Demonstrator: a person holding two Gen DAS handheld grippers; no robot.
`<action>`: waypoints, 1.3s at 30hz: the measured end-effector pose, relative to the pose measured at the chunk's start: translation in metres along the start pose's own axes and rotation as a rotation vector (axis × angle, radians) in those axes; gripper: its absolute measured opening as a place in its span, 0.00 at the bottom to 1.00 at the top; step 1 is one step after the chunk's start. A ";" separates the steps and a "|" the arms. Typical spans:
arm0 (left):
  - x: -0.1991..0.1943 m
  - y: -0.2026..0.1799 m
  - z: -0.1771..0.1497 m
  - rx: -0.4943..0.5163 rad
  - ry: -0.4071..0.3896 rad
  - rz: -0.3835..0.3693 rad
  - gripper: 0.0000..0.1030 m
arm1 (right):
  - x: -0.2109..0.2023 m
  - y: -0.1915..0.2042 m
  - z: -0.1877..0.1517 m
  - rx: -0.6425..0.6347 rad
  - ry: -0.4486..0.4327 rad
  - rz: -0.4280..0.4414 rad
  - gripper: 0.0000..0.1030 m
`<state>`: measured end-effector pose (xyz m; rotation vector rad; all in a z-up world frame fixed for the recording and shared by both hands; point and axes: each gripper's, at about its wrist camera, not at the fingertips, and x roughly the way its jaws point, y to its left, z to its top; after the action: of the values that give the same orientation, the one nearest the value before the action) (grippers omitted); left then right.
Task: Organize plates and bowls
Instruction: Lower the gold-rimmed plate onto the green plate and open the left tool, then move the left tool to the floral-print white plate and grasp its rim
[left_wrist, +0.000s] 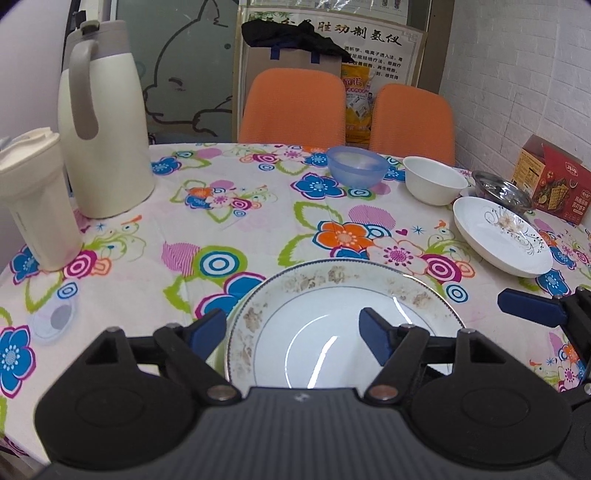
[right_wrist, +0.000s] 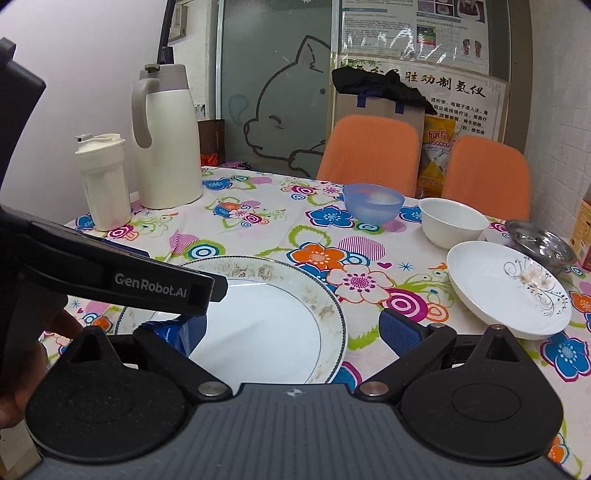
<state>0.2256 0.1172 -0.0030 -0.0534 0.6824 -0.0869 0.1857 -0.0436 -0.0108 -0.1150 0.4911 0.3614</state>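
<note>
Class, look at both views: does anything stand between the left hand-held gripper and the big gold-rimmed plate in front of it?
Nothing visible does. The left hand-held gripper is open right at the big plate, one fingertip above its inside. The small flowered plate and white bowl lie off to the right.

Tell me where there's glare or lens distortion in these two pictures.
Left wrist view: bright curved streaks of glare on the gold-rimmed plate, and the thermos jug leans from fisheye bending. Right wrist view: the same plate shows little glare, reflections streak the wall posters, and the corners are vignetted.
</note>
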 end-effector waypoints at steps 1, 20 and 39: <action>-0.002 -0.001 0.000 0.001 -0.004 0.001 0.70 | -0.001 -0.002 -0.001 0.010 0.004 0.003 0.85; -0.032 -0.046 -0.009 0.062 -0.034 -0.033 0.71 | -0.045 -0.055 -0.034 0.182 0.001 -0.052 0.85; 0.017 -0.147 0.044 0.167 0.031 -0.174 0.78 | -0.051 -0.201 -0.041 0.370 -0.029 -0.230 0.85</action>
<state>0.2568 -0.0295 0.0317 0.0495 0.6984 -0.3125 0.1992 -0.2540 -0.0182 0.1914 0.5026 0.0431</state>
